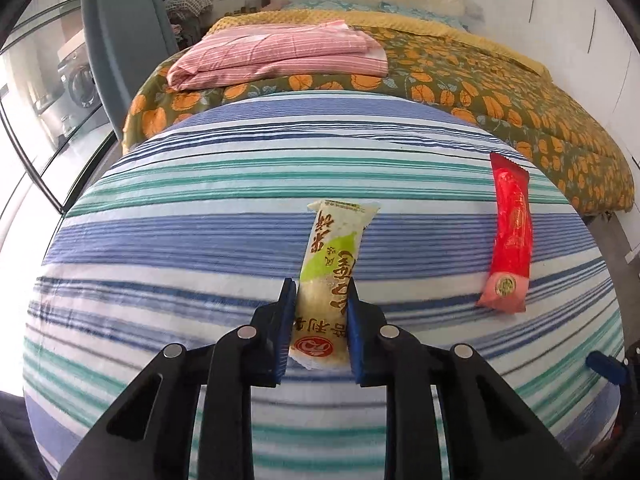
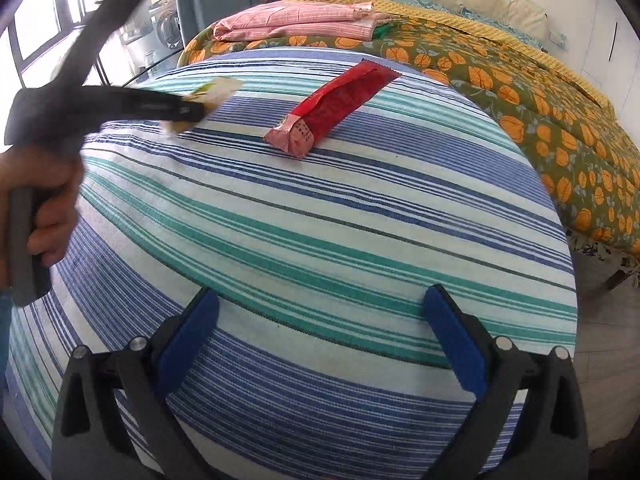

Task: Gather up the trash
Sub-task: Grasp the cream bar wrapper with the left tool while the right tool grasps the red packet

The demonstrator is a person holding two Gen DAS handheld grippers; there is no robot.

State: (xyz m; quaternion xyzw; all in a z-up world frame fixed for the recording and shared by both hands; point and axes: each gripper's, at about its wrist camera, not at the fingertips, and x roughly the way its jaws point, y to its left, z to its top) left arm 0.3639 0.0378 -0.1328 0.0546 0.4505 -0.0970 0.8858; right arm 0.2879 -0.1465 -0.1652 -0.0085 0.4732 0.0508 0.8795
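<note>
A cream and green snack wrapper (image 1: 334,264) is clamped between the blue pads of my left gripper (image 1: 319,294), which is shut on its lower half just above the striped bedspread (image 1: 200,240). A red snack wrapper (image 1: 510,236) lies on the spread to the right of it. In the right wrist view the red wrapper (image 2: 332,110) lies ahead near the far edge, and the left gripper (image 2: 188,110) with the cream wrapper (image 2: 212,90) shows blurred at upper left. My right gripper (image 2: 322,304) is open and empty over the striped spread (image 2: 320,220).
A folded pink striped cloth (image 1: 280,54) lies on an orange-flowered quilt (image 1: 500,92) behind the striped spread. A window and a washing machine (image 1: 78,82) are at the left. A white wall runs along the right. A hand (image 2: 44,200) holds the left gripper's handle.
</note>
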